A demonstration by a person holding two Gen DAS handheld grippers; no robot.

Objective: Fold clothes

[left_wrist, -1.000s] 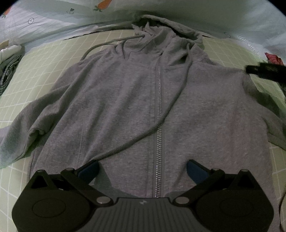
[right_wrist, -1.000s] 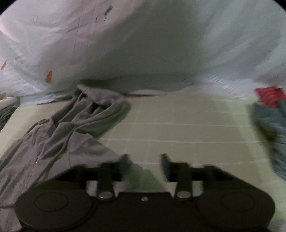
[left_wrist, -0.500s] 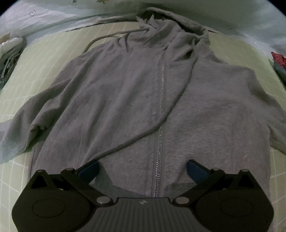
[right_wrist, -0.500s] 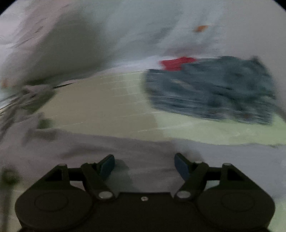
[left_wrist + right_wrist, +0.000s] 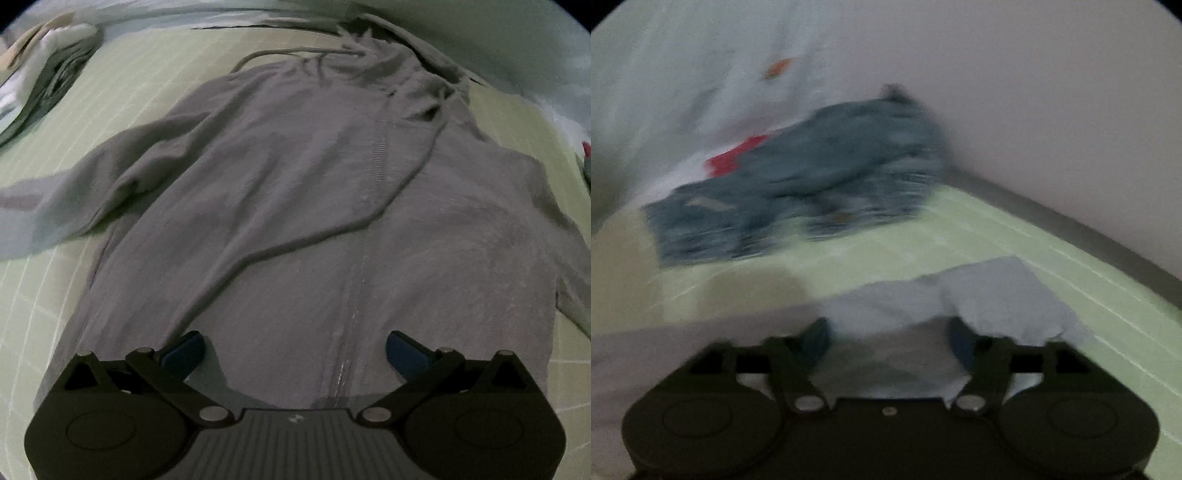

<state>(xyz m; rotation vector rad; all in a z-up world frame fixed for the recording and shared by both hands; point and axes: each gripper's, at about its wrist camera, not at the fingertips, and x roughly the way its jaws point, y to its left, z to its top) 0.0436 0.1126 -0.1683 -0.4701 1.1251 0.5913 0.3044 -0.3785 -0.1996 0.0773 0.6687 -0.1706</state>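
Hoodie [image 5: 295,221] flat mid-frame, left gripper [image 5: 294,350] wide open over hem, right gripper [image 5: 888,341] open, holding nothing, jeans [image 5: 798,184] upper left.

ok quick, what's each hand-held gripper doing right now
Left hand-held gripper: open, empty, over the grey hoodie.
Right hand-held gripper: open, over grey cloth, gripping nothing.

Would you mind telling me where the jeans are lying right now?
In the right wrist view the jeans lie crumpled on the green sheet, up left of the gripper, against the white bedding, with a red item at their far left edge.
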